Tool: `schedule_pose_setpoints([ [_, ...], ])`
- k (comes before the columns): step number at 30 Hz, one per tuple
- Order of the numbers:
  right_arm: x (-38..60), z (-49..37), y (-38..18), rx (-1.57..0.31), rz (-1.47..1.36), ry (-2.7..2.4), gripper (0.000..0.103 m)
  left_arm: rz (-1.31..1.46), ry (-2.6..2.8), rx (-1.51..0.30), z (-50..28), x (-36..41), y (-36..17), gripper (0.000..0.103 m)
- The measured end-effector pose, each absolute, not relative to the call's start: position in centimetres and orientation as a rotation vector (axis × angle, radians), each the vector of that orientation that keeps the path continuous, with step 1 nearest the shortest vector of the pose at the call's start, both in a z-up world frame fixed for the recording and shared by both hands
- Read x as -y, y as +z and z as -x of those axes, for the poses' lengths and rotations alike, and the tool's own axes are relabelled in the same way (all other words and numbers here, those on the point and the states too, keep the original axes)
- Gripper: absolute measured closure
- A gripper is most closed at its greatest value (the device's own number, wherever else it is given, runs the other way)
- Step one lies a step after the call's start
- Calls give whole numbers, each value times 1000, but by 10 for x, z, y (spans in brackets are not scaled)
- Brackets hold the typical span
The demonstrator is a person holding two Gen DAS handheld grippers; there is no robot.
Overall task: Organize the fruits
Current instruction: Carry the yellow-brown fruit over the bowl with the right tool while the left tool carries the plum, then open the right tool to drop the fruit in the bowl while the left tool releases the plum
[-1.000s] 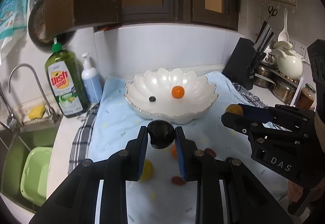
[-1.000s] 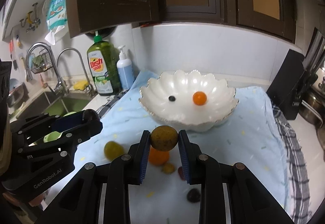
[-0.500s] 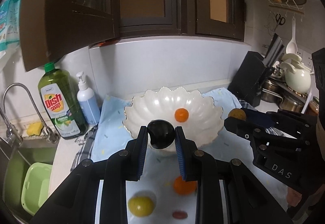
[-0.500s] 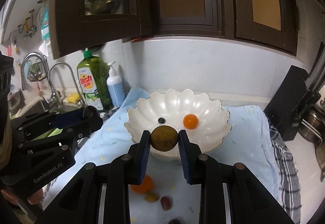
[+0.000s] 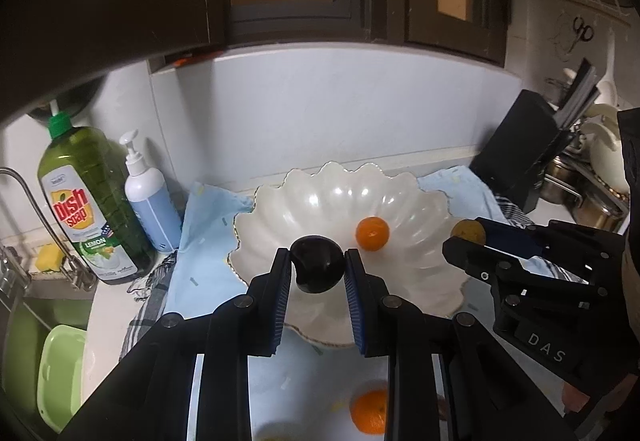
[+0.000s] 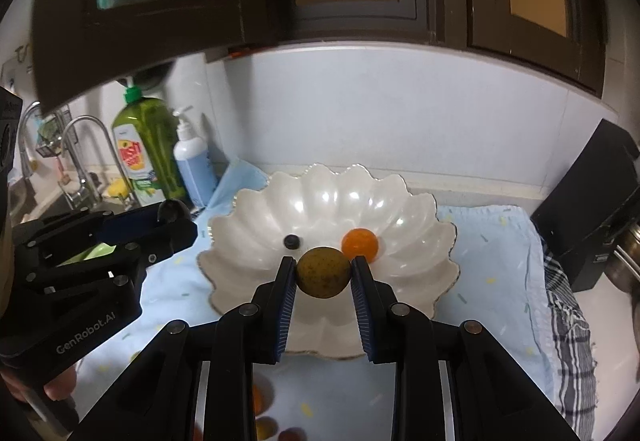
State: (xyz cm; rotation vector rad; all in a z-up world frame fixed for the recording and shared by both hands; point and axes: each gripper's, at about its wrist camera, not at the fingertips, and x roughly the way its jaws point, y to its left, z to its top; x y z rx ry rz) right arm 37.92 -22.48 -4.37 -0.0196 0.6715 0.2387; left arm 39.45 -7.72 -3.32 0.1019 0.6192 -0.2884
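A dark plum (image 5: 318, 270) and a speckled yellow-green fruit (image 6: 324, 278) were held in closed jaws over the scalloped bowl (image 6: 400, 201); release was judged next.

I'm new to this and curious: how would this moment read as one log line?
left gripper: shut on dark plum | right gripper: shut on brownish fruit | both near white bowl | inside: orange fruit, small dark berry

left gripper (image 5: 318, 270) raised, pointing fwd, both fingers closed tight on a dark plum (image 5: 317, 264), blue pads (image 5: 282, 301) pressed to its sides. right gripper (image 6: 323, 272) alongside at similar height, fingers clamped on a yellow-brown fruit (image 6: 323, 271). the 2 grippers sit apart, not touching. bit of a hand visible under each body.
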Motion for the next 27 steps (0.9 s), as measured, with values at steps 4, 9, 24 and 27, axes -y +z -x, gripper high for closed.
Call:
schedule_pose_setpoints([
  [4, 229, -399, -52, -707, 13, 232, 74, -91, -286, -658, -415, 79, -40, 76],
  [9, 231, -424, -60, -755, 25, 233, 74, -88, -291, -722, -442, 82, -53, 76],
  [24, 230, -476, -106, -949, 75, 238, 74, -135, -302, -893, -494, 97, -100, 76],
  [27, 231, -482, -112, -975, 70, 240, 74, -142, -303, -920, -499, 99, -105, 76],
])
